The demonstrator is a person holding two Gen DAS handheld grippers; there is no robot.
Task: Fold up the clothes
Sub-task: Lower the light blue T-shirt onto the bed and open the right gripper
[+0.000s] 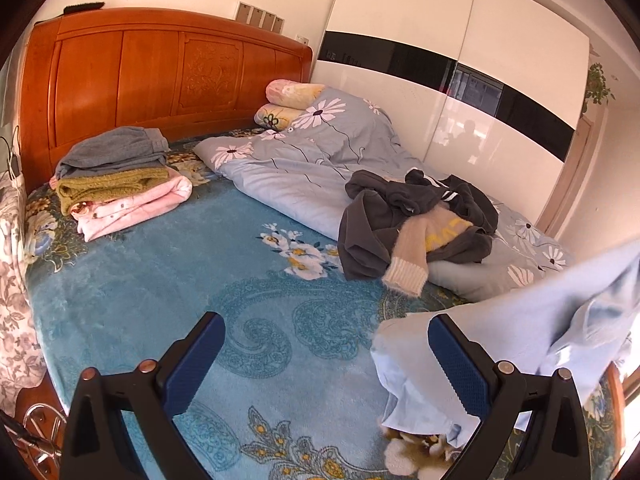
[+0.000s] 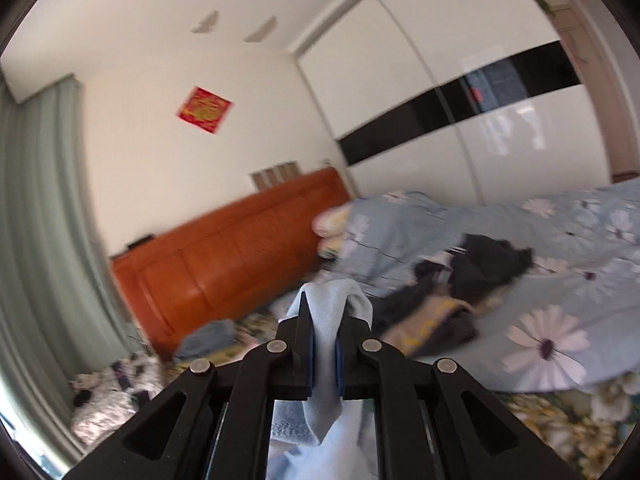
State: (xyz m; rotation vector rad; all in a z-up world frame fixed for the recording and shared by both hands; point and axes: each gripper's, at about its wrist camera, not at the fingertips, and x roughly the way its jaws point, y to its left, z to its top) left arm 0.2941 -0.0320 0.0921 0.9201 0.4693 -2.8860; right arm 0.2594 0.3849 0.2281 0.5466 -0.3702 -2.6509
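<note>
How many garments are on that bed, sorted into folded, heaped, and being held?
Folded in the stack: 3, grey trousers, green towel, pink top.
Heaped unfolded: 2, dark hoodie, cream sweater.
Held by the right gripper: 1, light blue shirt.
Total: 6

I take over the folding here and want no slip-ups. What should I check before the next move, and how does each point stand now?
1. Right gripper clamped on the light blue garment: ok.
2. Left gripper open, free to take a second corner: ok.
3. Garment spread flat: not ok, it hangs bunched.
4. Bare blanket ahead to lay it on: ok.
5. Folded stack out of the way: ok.
6. Which part of the garment is gripped: cannot tell.
</note>
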